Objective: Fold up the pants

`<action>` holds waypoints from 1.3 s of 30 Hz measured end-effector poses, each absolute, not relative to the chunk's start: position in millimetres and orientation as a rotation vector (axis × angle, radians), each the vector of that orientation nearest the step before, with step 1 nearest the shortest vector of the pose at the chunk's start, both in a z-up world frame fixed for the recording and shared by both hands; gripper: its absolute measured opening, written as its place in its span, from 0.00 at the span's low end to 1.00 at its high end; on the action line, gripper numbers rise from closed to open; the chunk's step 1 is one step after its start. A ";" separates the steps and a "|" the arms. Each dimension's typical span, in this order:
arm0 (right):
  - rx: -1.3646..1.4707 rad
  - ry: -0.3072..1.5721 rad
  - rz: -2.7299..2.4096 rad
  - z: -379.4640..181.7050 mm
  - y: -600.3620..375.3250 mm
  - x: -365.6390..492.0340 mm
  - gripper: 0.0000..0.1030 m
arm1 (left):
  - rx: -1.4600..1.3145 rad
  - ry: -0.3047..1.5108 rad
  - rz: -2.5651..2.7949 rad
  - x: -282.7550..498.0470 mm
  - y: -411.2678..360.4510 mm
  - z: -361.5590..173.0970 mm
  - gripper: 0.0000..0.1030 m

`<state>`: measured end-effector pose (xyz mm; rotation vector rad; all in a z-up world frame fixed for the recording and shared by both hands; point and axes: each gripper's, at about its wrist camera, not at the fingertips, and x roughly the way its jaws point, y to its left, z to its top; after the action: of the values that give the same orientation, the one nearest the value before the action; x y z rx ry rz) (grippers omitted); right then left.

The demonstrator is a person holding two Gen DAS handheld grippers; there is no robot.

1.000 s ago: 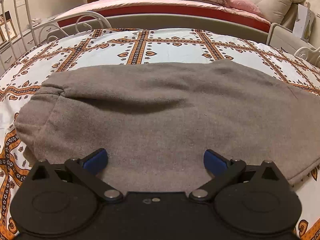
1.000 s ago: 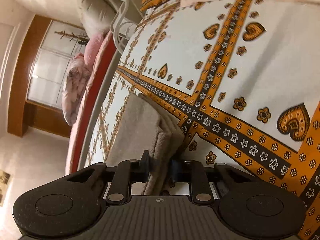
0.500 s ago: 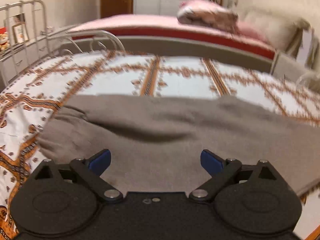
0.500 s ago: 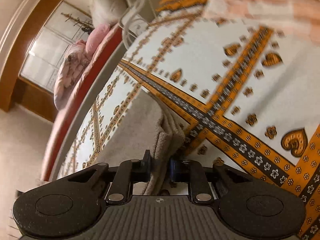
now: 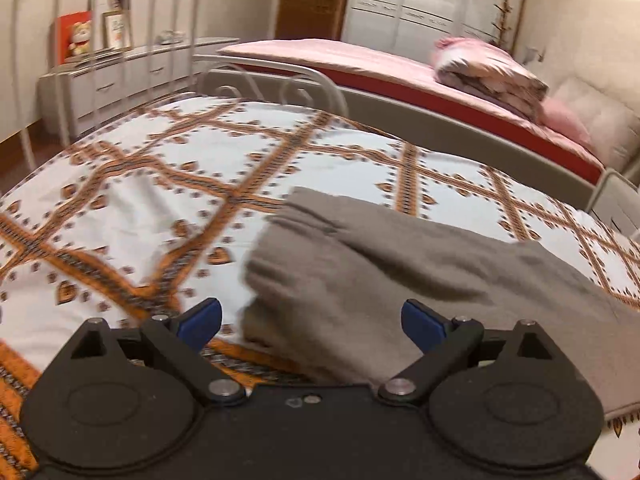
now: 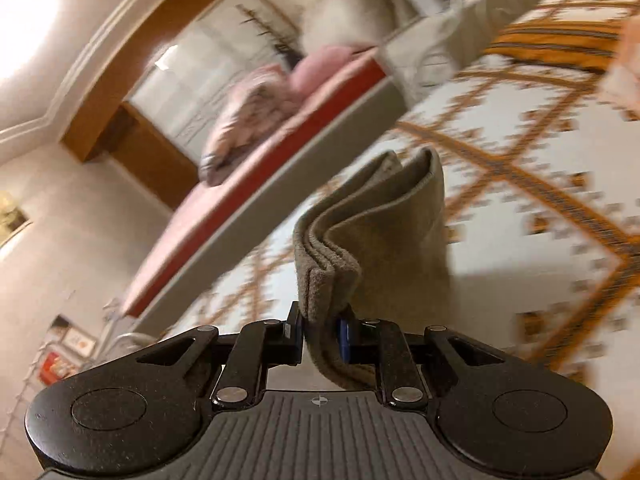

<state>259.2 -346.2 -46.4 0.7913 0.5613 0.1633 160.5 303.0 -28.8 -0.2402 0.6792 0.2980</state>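
A bedroom: the near bed carries a white sheet (image 5: 132,216) patterned with orange bands and small hearts, framed by a white metal headboard (image 5: 100,12) at eleven o'clock in the left wrist view. Beyond it, from twelve to two o'clock, stands a second bed (image 5: 360,64) with a pink cover and red side, a rolled quilt (image 5: 488,72) and a pink pillow (image 5: 568,120) at its far end. A low white dresser (image 5: 120,76) at ten o'clock holds a framed picture and a small red item; a wardrobe (image 5: 432,4) fills the back wall at one o'clock. The pants (image 5: 400,280), grey-brown and soft, lie folded on the sheet, running from the centre of the left view out to four o'clock, with their ribbed end toward twelve. The left gripper (image 5: 312,320) hovers over the pants' near edge with its blue pads spread wide; nothing is between them and neither pad presses the cloth. In the right wrist view, which is rolled and blurred, the right gripper (image 6: 320,334) is nearly closed and pinches a stacked edge of the pants (image 6: 384,232); several layers stand up between the pads and the fabric is lifted clear of the sheet (image 6: 540,184) toward twelve o'clock.
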 end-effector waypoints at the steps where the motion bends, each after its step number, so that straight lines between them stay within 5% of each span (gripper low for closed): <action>1: 0.784 0.560 0.189 -42.1 -330.1 265.0 0.17 | -0.247 0.677 0.308 156.3 308.8 -28.5 0.88; 8: 0.683 0.611 0.437 -32.6 -183.4 299.2 0.17 | -0.287 0.686 0.353 133.8 340.7 -32.3 0.88; 16: 0.277 0.834 0.650 -100.7 -18.2 282.7 0.17 | -0.326 0.682 0.351 127.0 355.1 -34.1 0.88; 23: 0.079 0.767 0.667 -103.9 -6.4 270.6 0.18 | -0.320 0.682 0.333 127.4 353.2 -34.2 0.88; 27: -0.092 0.697 0.747 -95.9 14.4 230.8 0.36 | -0.322 0.676 0.328 127.7 351.8 -33.2 0.88; 30: -0.045 0.655 0.792 -90.5 -1.3 215.0 0.34 | -0.316 0.681 0.326 127.7 351.7 -34.1 0.88; 32: 0.074 0.655 0.791 -87.0 -19.5 221.7 0.22 | -0.312 0.687 0.326 128.1 352.1 -35.1 0.88; 39: 0.144 0.762 0.697 -96.3 -24.6 244.9 0.20 | -0.299 0.703 0.321 131.1 348.4 -37.8 0.88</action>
<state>244.9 -24.6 -96.4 0.1436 0.7621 0.6972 131.1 348.4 -37.8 -0.2991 0.7026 0.3207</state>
